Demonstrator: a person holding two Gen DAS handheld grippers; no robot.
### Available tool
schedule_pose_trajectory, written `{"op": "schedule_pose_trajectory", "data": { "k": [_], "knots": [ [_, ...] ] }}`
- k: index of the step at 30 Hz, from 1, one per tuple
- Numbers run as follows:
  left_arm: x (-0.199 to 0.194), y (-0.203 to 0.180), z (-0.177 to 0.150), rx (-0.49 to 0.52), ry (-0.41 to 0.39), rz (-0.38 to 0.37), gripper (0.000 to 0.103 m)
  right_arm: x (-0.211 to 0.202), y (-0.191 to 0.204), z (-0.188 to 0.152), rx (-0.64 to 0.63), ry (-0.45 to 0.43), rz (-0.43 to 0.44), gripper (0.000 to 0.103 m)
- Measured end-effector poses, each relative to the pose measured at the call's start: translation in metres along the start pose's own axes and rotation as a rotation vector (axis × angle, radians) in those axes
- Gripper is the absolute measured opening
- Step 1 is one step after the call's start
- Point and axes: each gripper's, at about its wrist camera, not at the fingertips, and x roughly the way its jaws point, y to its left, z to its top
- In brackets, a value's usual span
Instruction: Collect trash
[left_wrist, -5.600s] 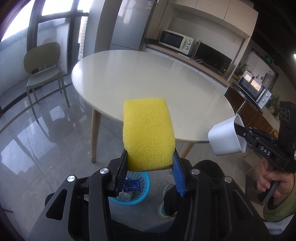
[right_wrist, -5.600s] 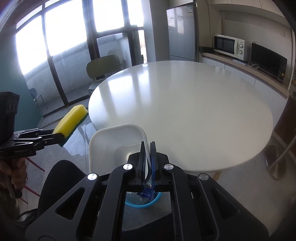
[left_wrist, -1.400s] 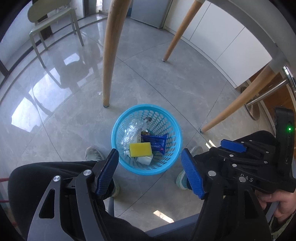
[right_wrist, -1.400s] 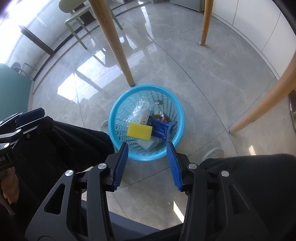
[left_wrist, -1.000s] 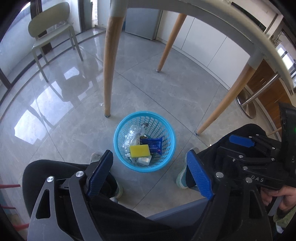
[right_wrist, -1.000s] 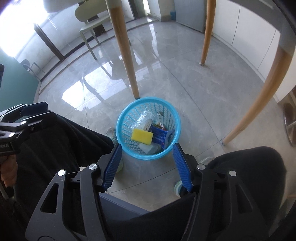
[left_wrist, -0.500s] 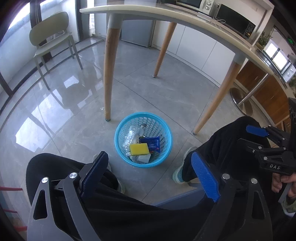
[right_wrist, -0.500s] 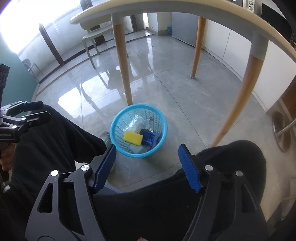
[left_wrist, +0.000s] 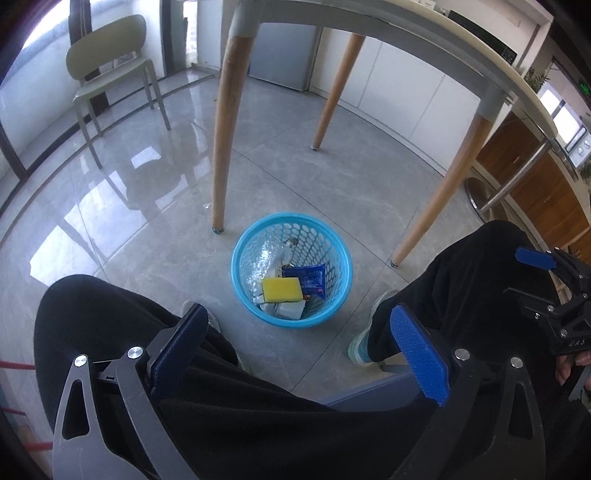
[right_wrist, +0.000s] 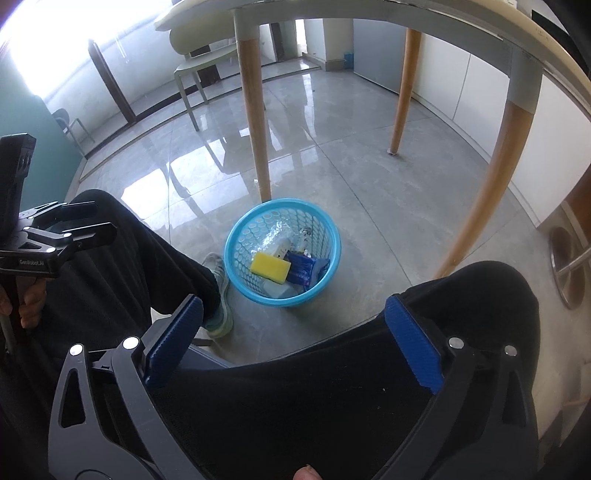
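A blue mesh waste basket (left_wrist: 334, 258) stands on the grey floor under the table; it also shows in the right wrist view (right_wrist: 236, 236). In it lie a yellow sponge (left_wrist: 281, 289), a blue wrapper (left_wrist: 308, 278), crumpled clear plastic (left_wrist: 260, 264) and a white cup (left_wrist: 291, 309). The sponge (right_wrist: 269, 267) and wrapper (right_wrist: 304, 271) also show in the right wrist view. My left gripper (left_wrist: 295, 339) is open and empty, well above the basket. My right gripper (right_wrist: 291, 325) is open and empty, also above it.
Wooden table legs (left_wrist: 227, 122) stand around the basket under the white round table (left_wrist: 461, 44). A green chair (left_wrist: 107, 70) stands at the back left. The person's black-trousered knees (left_wrist: 110, 317) and shoes (right_wrist: 218, 291) flank the basket.
Both grippers let go of the sponge and the cup, which now lie in the basket. Both grippers have since lifted up and back, jaws wide open.
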Motion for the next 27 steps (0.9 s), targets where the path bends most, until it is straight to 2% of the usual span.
{"op": "schedule_pose_trajectory", "data": {
  "k": [7,24,27],
  "knots": [
    [0.0015,0.0031,0.0000,-0.011,0.007,-0.019,0.097,0.0012,-0.0001,0.0007,0.004,0.008,0.032,0.094],
    [0.0043,0.0039,-0.0010,-0.005,0.023,0.012,0.097,0.0060,0.0011,0.0004,0.001,0.042,0.070,0.094],
    [0.0039,0.0024,-0.0013,0.005,0.020,-0.002,0.097,0.0067,0.0027,0.0006,-0.005,0.045,0.076,0.094]
  ]
}}
